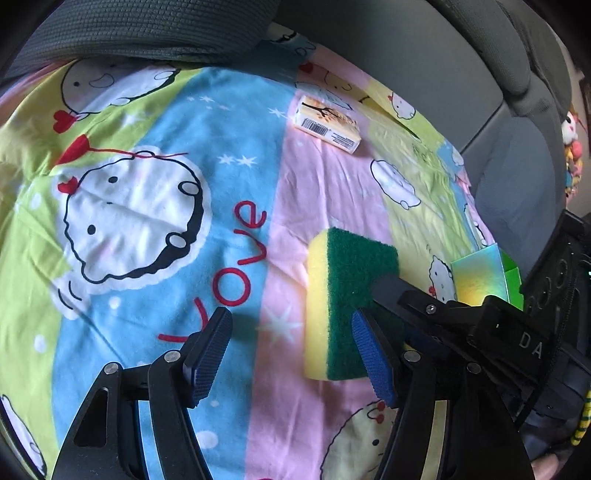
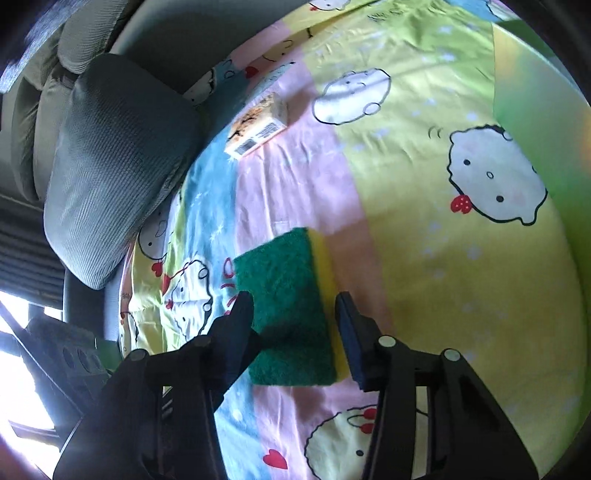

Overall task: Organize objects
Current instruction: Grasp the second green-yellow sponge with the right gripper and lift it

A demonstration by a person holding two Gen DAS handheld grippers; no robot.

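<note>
From the left wrist camera, the left gripper point(image 1: 291, 350) stood spread wide over a cartoon-printed bedsheet of pink, blue, green and yellow stripes point(image 1: 184, 229), its blue ribbed pads holding nothing. A rectangular sponge with a dark green scouring face and yellow foam body point(image 1: 347, 302) lay flat on the pink stripe, just beside the gripper's right-hand pad; whether the pad touched it could not be told. The black right gripper point(image 1: 384, 286) reached in from the right edge of the sheet, one finger lying over the sponge's green face. Behind it, at that right edge, stood a small green-and-yellow paper box point(image 1: 484, 277), its contents hidden. A small cream packet with a barcode point(image 1: 327, 123) lay toward the far edge of the sheet, near a grey woven pillow point(image 1: 140, 29).

From the right wrist camera, the right gripper point(image 2: 295, 321) was parted around the sponge point(image 2: 284, 314), the left finger touching its green edge, the right finger just clear of the yellow side. The packet point(image 2: 258, 125) lay well apart, beside the pillow point(image 2: 118, 166). A green-yellow wall of the box point(image 2: 535, 85) filled the upper right.
</note>
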